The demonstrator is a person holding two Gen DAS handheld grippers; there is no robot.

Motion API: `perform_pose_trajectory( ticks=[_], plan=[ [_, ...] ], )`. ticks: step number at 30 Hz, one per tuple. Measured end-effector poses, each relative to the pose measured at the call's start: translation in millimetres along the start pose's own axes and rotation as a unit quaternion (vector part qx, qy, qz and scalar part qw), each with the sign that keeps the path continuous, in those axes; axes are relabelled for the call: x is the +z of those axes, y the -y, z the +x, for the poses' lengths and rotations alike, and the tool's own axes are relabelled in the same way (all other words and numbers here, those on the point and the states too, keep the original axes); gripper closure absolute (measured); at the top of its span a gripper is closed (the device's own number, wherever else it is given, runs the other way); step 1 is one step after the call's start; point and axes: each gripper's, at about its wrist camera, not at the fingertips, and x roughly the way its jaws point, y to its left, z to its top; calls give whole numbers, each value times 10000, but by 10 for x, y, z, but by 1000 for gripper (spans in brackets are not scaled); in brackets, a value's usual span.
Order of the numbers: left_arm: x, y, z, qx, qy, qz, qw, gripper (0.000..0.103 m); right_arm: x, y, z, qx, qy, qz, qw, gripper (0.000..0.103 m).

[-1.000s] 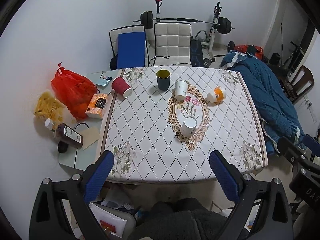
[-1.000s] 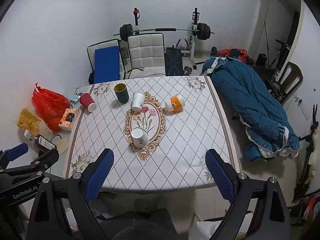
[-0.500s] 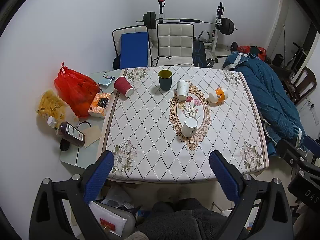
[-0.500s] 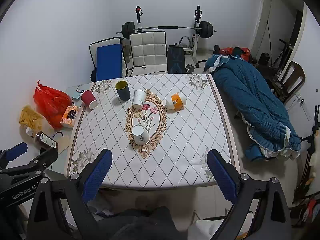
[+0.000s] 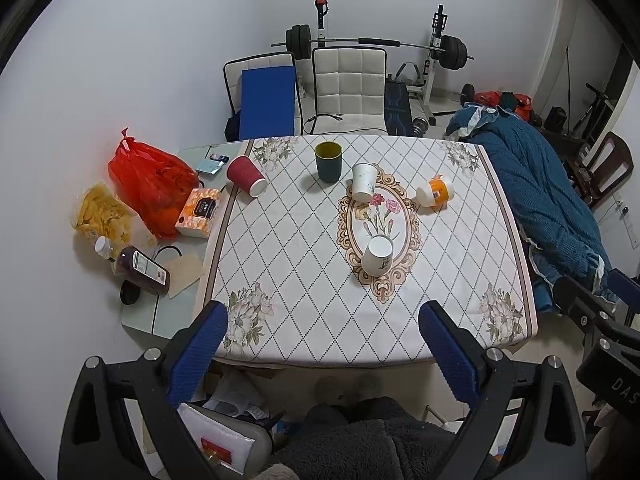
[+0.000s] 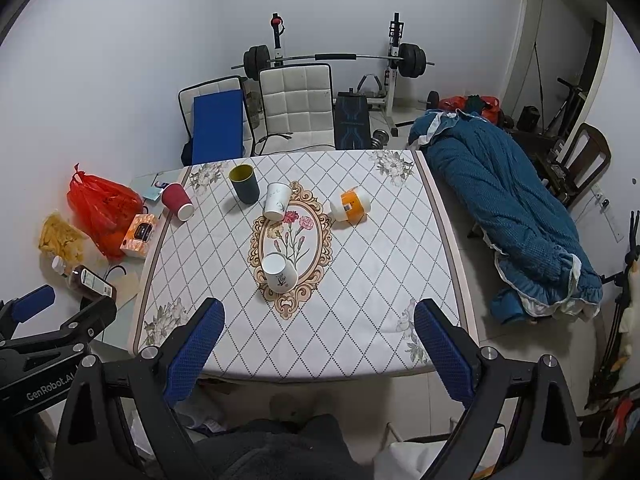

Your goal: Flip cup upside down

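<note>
Several cups sit on the patterned tablecloth (image 5: 304, 264). A dark green cup (image 5: 328, 161) (image 6: 245, 183) stands upright at the back. A white cup (image 5: 377, 255) (image 6: 279, 272) stands on the oval flower motif nearest me. Another white cup (image 5: 363, 182) (image 6: 277, 200) is behind it. A red paper cup (image 5: 246, 176) (image 6: 177, 201) lies on its side at the left edge. An orange cup (image 5: 436, 192) (image 6: 351, 205) lies on its side at the right. My left gripper (image 5: 322, 340) and right gripper (image 6: 318, 336) are both open and empty, held high in front of the table's near edge.
A red bag (image 5: 150, 176), a tissue box (image 5: 199, 212), a snack bag (image 5: 100, 214) and a dark bottle (image 5: 140, 270) sit left of the table. A blue quilt (image 6: 508, 208) lies to the right. Two chairs (image 5: 348, 84) and a barbell rack (image 6: 336, 58) stand behind.
Both grippers have drawn back and up a little, so the table looks slightly smaller and lower in view. Nothing on the table has moved.
</note>
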Motion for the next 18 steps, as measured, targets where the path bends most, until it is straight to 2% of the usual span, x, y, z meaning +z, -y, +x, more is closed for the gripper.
perform_pose_trajectory(
  ticks=[18],
  plan=[
    [75,22,-41,-16,38,-14,10000,5,10,-33,15,43,-41,-67,10000,5]
  ],
)
